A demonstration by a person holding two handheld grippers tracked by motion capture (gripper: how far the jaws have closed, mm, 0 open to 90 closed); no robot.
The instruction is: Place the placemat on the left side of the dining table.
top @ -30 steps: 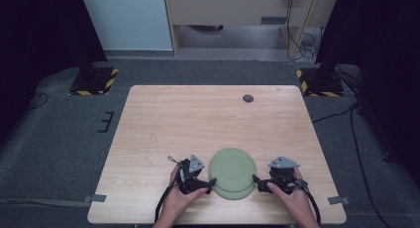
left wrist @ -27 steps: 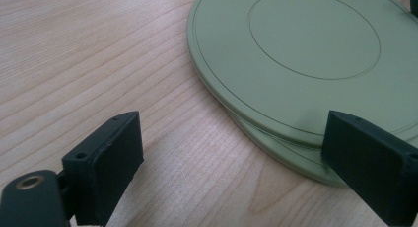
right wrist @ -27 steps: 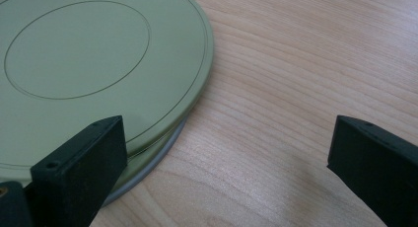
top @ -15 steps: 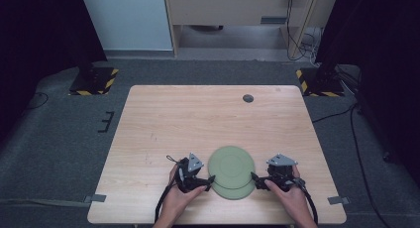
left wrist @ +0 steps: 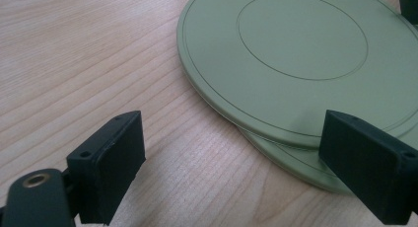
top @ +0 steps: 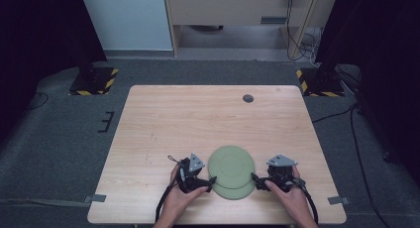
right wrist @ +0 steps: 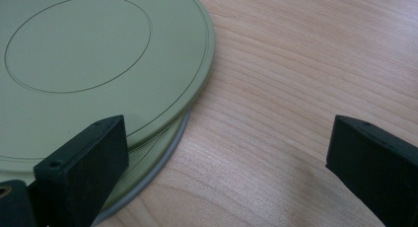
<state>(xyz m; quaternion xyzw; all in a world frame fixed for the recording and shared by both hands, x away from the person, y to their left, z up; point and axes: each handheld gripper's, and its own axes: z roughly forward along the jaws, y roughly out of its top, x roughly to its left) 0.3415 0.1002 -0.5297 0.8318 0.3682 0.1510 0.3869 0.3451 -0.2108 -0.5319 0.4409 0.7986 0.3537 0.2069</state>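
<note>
Two stacked green plates point(top: 231, 171) lie at the table's point(top: 198, 119) near edge, between my left gripper point(top: 202, 182) and right gripper point(top: 261, 181); both jaw pairs spread wide, gripping nothing.

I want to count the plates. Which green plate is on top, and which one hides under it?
The top green plate shows its whole face with the ring in the middle. The lower green plate only peeks out as a thin edge on the person's side.

Left tongs point(top: 210, 182) and right tongs point(top: 255, 180) gaping wide, hands low.
</note>
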